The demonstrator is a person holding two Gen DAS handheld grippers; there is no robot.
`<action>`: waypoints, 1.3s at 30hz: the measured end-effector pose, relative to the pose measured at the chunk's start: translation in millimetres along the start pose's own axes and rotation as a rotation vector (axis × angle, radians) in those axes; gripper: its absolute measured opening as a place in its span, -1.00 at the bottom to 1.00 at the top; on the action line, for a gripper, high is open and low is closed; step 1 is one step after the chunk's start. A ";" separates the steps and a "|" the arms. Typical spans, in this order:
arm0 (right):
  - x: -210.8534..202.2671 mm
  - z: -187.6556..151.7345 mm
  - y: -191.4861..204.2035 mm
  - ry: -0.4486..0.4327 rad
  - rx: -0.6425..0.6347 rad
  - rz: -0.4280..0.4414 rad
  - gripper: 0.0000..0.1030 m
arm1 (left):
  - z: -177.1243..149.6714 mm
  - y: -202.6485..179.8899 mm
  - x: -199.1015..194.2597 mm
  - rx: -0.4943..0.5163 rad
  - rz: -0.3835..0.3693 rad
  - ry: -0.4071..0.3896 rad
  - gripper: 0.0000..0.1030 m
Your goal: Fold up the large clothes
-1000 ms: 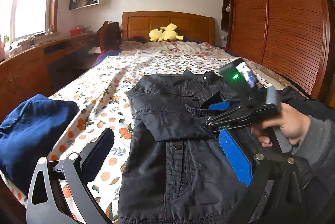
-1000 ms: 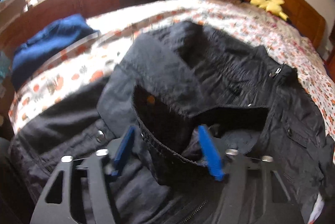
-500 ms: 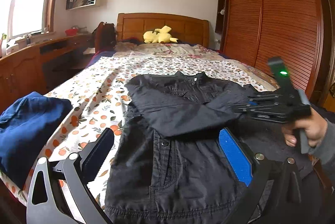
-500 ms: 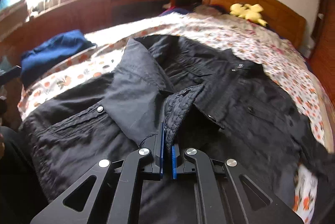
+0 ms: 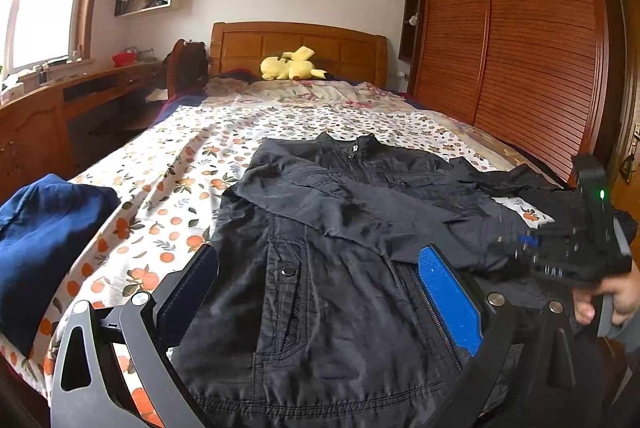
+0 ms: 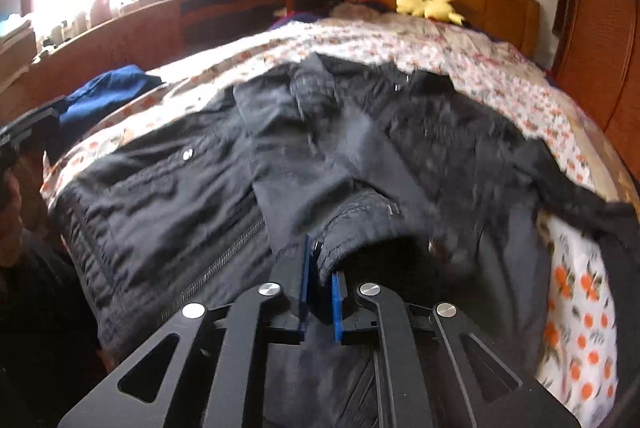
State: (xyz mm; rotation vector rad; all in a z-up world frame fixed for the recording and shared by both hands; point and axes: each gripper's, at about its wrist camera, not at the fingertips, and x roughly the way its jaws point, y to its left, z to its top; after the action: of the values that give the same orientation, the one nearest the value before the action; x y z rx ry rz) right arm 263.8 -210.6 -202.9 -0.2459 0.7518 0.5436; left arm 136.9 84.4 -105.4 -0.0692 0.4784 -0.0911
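A black jacket (image 5: 320, 268) lies front up on the flowered bed (image 5: 180, 156), collar toward the headboard. One sleeve (image 5: 332, 204) is folded across its chest. My left gripper (image 5: 320, 292) is open and empty, just above the jacket's hem. My right gripper (image 6: 320, 268) is shut on the ribbed cuff (image 6: 352, 232) of that sleeve and holds it over the jacket's right side. It also shows in the left wrist view (image 5: 560, 252), held by a hand at the right edge. The jacket shows blurred in the right wrist view (image 6: 200, 188).
A folded blue garment (image 5: 44, 240) lies at the bed's near left corner. A yellow plush toy (image 5: 290, 64) sits by the headboard (image 5: 300, 40). A wooden desk (image 5: 60, 108) runs along the left, a slatted wardrobe (image 5: 520, 48) along the right.
My right gripper closed on the sleeve cuff and pulled it right and toward me, drawing the sleeve across the jacket. My left gripper stayed open and drew back a little.
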 end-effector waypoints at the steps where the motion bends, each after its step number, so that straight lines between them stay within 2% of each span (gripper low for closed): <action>1: -0.6 -4.2 -0.1 0.006 0.000 -0.004 -0.81 | 0.2 -2.0 0.5 0.001 -0.004 0.000 0.96; 3: -5.8 -11.2 -2.1 0.005 0.004 -0.014 -0.59 | -0.4 -5.4 1.5 0.003 -0.014 0.002 0.96; 5: -13.6 -18.9 -6.7 -0.001 0.013 -0.021 -0.52 | -0.6 -9.9 3.5 0.009 -0.024 0.007 0.96; 9: -28.2 -21.9 -21.4 -0.031 0.040 -0.045 -0.17 | -0.8 -18.9 6.2 0.020 -0.043 0.010 0.96; 14: -31.1 -13.9 -44.8 -0.050 0.068 -0.093 -0.15 | 0.1 -29.3 11.3 0.027 -0.066 0.010 0.96; 18: -12.6 -5.1 -68.1 -0.025 0.096 -0.123 -0.14 | 0.3 -40.7 19.2 0.034 -0.083 0.018 0.96; 26: 32.7 2.6 -99.0 0.056 0.190 -0.066 -0.15 | -0.3 -60.1 35.3 0.050 -0.107 0.037 0.96; 29: 44.9 -0.7 -97.0 0.107 0.179 -0.039 -0.22 | -1.0 -64.5 40.0 0.054 -0.112 0.045 0.96; 31: 42.6 -2.4 -91.9 0.106 0.154 -0.036 -0.48 | -1.4 -67.8 42.9 0.057 -0.114 0.049 0.96; 33: 36.2 -2.8 -86.5 0.092 0.129 -0.026 -0.81 | -1.5 -69.8 45.3 0.058 -0.116 0.050 0.96; 37: 16.8 0.4 -77.8 0.023 0.076 -0.030 -0.88 | -1.3 -72.3 49.3 0.058 -0.118 0.052 0.96; 39: 6.3 3.7 -80.3 -0.015 0.076 -0.072 -0.89 | -1.0 -73.5 51.3 0.055 -0.120 0.054 0.96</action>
State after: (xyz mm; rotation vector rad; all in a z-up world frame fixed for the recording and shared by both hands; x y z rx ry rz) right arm 313.9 -273.8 -203.0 -0.1978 0.7451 0.4473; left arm 176.5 6.0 -123.3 -0.0415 0.5257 -0.2237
